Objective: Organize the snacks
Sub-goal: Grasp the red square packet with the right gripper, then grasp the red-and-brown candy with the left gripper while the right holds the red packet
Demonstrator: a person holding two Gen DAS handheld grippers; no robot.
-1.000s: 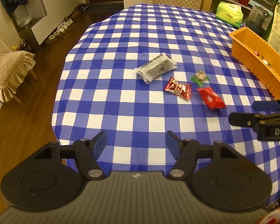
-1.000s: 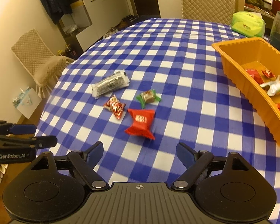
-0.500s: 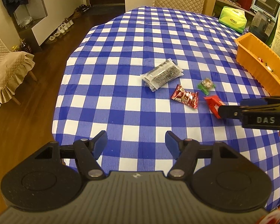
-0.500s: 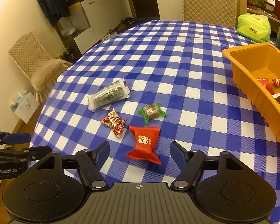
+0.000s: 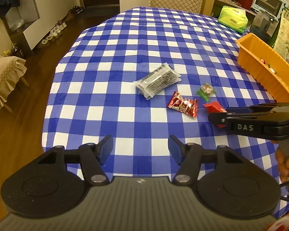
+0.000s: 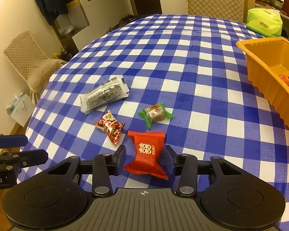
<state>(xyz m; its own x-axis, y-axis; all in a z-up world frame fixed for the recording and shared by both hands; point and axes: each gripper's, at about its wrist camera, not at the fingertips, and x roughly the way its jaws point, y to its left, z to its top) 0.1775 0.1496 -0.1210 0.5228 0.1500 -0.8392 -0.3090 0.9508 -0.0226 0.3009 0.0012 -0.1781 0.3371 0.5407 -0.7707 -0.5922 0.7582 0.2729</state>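
Right wrist view, lower centre: my right tongs (image 6: 144,158) just closing around red crinkly foil snack packet (image 6: 147,153), pads not yet pressing; slippery foil may squirt out. Left tongs (image 5: 140,147) spread, empty.

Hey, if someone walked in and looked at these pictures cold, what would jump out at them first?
Probably the blue checked tablecloth, then the red snack packet between the right gripper's fingers, whose jaws have just been closing around it. Three more snacks lie just beyond, and an orange tray sits at the right edge.
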